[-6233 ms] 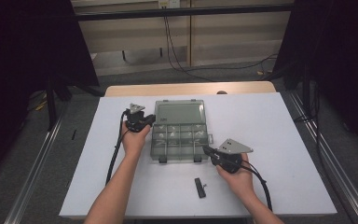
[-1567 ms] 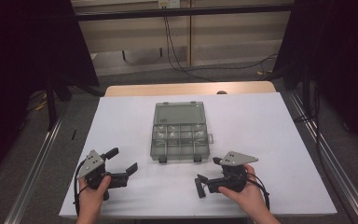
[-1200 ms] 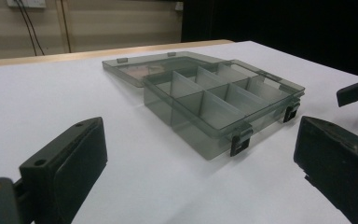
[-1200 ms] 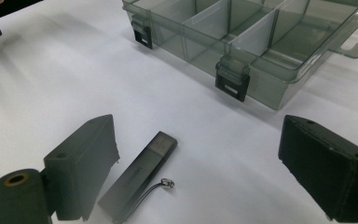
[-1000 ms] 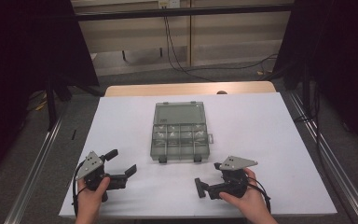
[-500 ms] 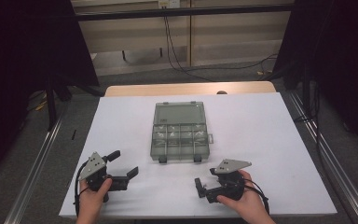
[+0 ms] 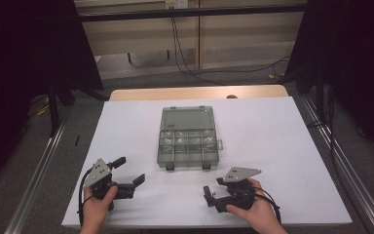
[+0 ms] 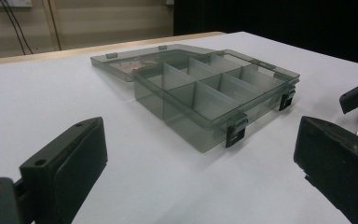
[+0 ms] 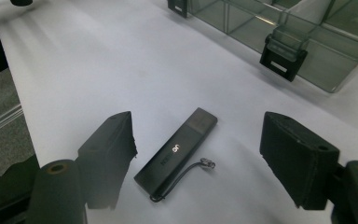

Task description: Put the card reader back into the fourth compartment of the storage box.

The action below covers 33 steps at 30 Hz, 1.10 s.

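1. Where the right gripper [image 9: 198,149] sits low over the table [image 7: 272,126], its two black jaws straddle a black USB stick [image 9: 177,151]; they have just been closing, but neither pad presses on the stick yet, so nothing is gripped.
2. USB stick: flat on the white surface, on the person's side of the compartment box [image 7: 189,139], just off its near right latch [image 9: 283,58]. A thin lanyard loop [image 9: 189,177] trails from its nearer end. It lies askew between the jaws, closer to one of them.
3. Left gripper [image 7: 126,178]: jaws apart with nothing between them, resting near the table edge, off the box's near left corner and aimed toward the box.
4. Compartment box: clear grey, lid [image 7: 187,118] folded flat away from the person, divided cells [image 8: 200,88] apparently empty (the far cells are hard to read through the plastic).
5. Handling note, as a judgement: square the jaws to the stick's long sides before closing further, centre it between the pads, keep the cord clear of them, and close slowly so the slim body does not skid or tip on the smooth table.
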Each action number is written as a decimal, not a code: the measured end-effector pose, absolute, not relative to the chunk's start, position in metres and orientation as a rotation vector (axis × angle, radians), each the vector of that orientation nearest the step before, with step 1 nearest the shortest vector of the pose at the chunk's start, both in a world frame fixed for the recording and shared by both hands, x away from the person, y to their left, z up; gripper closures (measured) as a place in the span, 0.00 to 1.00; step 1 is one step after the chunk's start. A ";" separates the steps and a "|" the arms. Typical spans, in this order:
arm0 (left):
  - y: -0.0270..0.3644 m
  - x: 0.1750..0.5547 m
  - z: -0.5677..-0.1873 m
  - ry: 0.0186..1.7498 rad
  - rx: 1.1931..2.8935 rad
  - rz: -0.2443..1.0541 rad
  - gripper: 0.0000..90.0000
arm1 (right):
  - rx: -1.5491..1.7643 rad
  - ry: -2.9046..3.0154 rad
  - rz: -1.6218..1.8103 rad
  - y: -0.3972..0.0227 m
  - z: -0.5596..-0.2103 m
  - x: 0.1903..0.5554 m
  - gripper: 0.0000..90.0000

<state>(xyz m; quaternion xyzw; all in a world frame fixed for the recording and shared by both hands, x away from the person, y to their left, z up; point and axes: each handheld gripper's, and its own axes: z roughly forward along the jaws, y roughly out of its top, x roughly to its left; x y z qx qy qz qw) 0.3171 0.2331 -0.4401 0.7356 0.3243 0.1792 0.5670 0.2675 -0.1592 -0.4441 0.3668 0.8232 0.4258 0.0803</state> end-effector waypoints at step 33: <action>0.230 0.316 -0.440 0.746 1.724 0.411 0.03 | 1.050 2.539 1.182 -0.155 -0.441 0.258 0.54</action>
